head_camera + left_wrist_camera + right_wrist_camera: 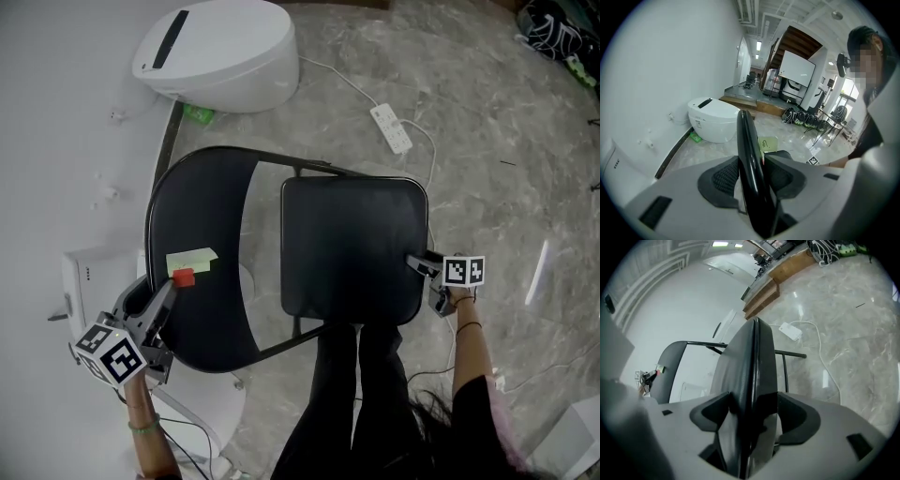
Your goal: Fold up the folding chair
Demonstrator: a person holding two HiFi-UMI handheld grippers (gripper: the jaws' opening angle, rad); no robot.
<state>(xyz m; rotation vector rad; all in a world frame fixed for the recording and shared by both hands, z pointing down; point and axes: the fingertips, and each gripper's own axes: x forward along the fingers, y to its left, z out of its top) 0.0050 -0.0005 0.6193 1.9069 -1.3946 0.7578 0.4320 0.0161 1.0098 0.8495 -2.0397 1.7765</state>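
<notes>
The left gripper [752, 174] is clamped on the top edge of the chair's backrest [202, 211]. Its own view shows both pads against the black rim, while the head view shows only the gripper at that rim. The right gripper [752, 416] stands wide with the side edge of the seat [352, 248] between its jaws, and I cannot tell that either pad presses. The chair stands unfolded on a marble floor [487, 187], close to the person's legs. 1 yellow-green note [768, 144] sticks to the backrest, and the left gripper view shows a handwritten mark on it that is too small to read. Only the head view shows the toilet [220, 52] and power strip [391, 128] together.
</notes>
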